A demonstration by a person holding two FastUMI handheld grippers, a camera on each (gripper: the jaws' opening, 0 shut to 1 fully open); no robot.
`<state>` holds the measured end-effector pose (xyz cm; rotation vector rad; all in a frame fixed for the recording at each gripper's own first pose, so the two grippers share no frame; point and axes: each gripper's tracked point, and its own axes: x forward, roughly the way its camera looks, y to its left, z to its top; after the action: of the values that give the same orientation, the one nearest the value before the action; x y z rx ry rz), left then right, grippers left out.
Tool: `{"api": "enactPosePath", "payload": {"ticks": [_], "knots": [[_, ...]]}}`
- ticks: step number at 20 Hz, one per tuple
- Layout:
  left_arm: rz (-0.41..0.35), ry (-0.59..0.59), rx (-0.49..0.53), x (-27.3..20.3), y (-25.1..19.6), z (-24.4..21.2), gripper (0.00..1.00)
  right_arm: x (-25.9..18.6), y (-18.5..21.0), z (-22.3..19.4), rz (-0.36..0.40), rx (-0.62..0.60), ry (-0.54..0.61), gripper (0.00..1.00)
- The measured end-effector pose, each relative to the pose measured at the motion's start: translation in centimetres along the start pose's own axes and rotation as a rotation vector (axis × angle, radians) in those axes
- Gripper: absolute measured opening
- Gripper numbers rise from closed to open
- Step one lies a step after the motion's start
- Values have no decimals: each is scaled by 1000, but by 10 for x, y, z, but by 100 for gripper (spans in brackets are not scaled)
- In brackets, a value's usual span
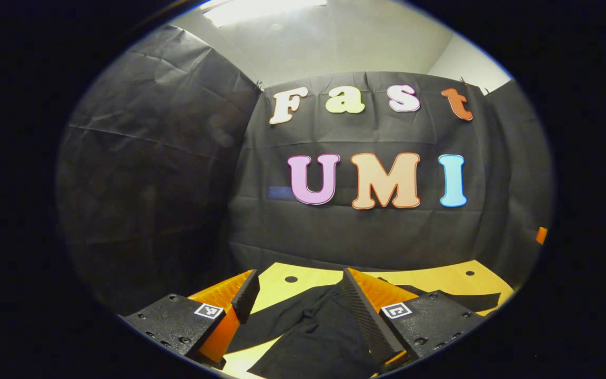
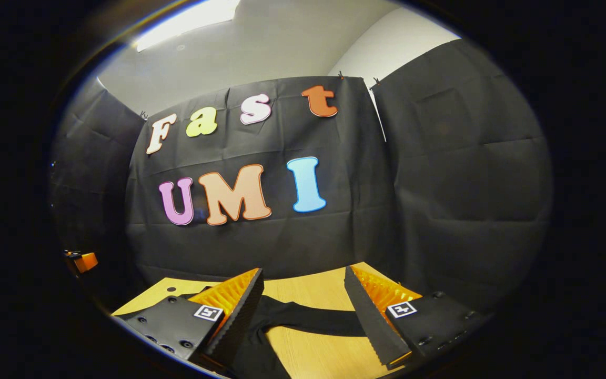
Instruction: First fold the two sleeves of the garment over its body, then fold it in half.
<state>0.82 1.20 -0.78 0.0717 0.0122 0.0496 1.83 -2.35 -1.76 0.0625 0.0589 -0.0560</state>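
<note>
A black garment lies flat on the wooden table, seen low in the left gripper view. My left gripper hovers over it, open, with nothing between its fingers; one sleeve stretches off to the right past its right finger. In the right gripper view a long black sleeve runs across the table between the fingers. My right gripper stands open above that sleeve, not touching it.
Black cloth walls close the booth behind and on both sides of the table. An orange object shows at the left edge of the right gripper view, and another orange bit at the right of the left gripper view.
</note>
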Motion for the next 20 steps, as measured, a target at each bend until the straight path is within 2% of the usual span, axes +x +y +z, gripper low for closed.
{"api": "enactPosePath", "payload": {"ticks": [10, 15, 16, 17, 20], "knots": [[66, 0, 0, -11, 20, 3, 92, 17, -12, 1, -2, 9, 6, 97], [105, -8, -20, -20, 30, 3, 92, 50, -52, -18, -85, 25, 77, 97], [116, -2, -17, -21, 35, 4, 92, 59, -60, -25, -98, 42, 95, 94], [126, -1, -11, -23, 38, 3, 92, 69, -70, -34, -115, 54, 117, 97], [155, -4, 28, -31, 50, 6, 92, 97, -99, -63, -172, 66, 175, 97]]}}
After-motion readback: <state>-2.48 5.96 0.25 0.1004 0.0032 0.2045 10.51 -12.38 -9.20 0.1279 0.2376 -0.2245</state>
